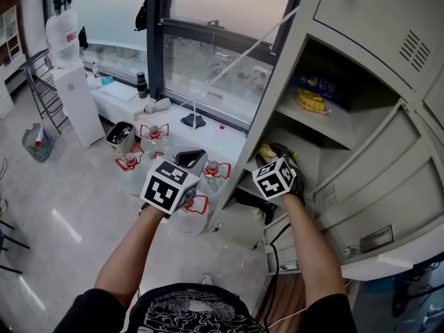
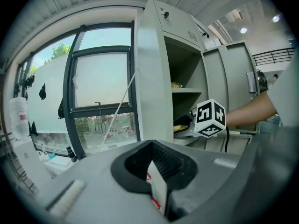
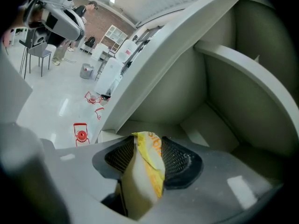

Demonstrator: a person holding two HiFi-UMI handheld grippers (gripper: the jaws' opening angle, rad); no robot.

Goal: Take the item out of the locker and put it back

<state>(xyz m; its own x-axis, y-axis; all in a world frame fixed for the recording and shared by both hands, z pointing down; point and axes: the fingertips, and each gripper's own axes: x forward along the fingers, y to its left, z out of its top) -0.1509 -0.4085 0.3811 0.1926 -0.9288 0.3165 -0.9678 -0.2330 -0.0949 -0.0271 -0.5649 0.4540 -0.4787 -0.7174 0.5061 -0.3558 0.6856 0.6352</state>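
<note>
Locker (image 1: 345,9) of grey metal stands with its door (image 1: 374,172) swung open, and two shelves show inside. On the upper shelf (image 1: 326,132) lies a yellow snack bag (image 1: 311,101), and a blue bag (image 1: 319,83) sits just behind it against the back wall. The right gripper (image 3: 148,148) is at the mouth of the lower compartment, with the person's forearm reaching in from below. Its fingers (image 3: 180,160) pinch a yellow and white packet (image 3: 142,183), which stands up between the two black pads with its crumpled top edge above them. The packet is therefore at the front of the lower compartment; I cannot tell whether it touches the shelf there.

The left gripper (image 2: 152,160) is held outside the locker, to the left of it, and faces the window (image 2: 100,80). Its fingers are pressed together with nothing between them. On the floor below it stand several clear water bottles (image 1: 154,132) with red handles, near the low window ledge (image 1: 121,89).
</note>
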